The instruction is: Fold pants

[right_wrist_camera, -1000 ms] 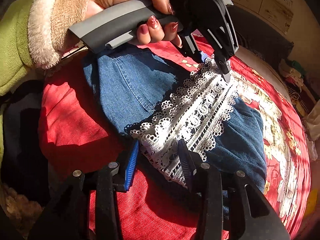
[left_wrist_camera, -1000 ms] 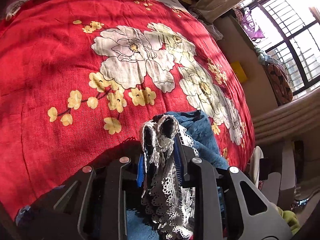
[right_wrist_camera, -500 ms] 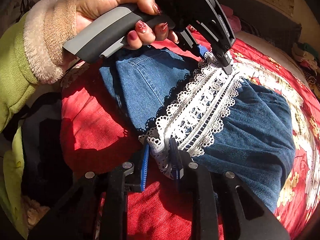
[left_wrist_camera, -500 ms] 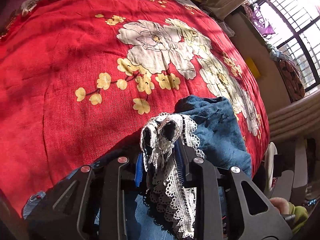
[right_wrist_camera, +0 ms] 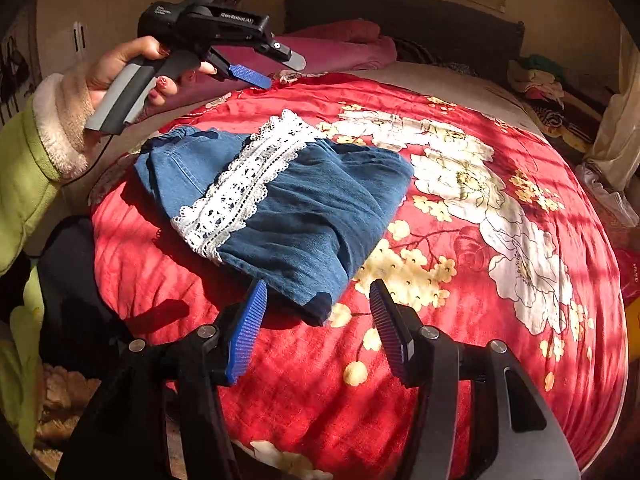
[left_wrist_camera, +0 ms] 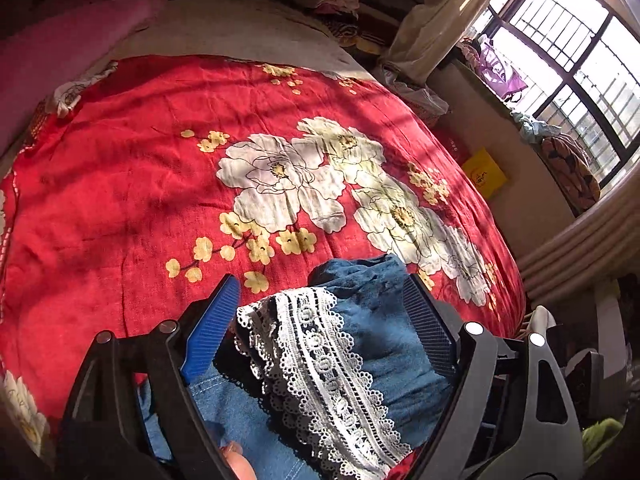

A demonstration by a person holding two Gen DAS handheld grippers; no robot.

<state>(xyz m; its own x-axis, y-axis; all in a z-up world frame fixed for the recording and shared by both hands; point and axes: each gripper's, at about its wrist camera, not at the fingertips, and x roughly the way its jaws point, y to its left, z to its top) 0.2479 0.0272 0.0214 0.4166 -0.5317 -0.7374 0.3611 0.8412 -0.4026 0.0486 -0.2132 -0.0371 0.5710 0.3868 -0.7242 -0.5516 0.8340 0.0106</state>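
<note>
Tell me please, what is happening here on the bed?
A person is folding denim pants with a white lace band on a red flowered bedspread, using a handheld gripper in each hand. The pants lie folded in a compact bundle. The left gripper is up above the pants, its jaws opening with nothing between them. The right gripper sits at the near edge of the bundle, jaws also opening, not pressing on the cloth.

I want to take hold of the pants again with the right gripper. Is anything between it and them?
Nothing visible. The right gripper, jaws opening and empty, faces the folded pants on the red bedspread; only bare cloth lies between.
</note>
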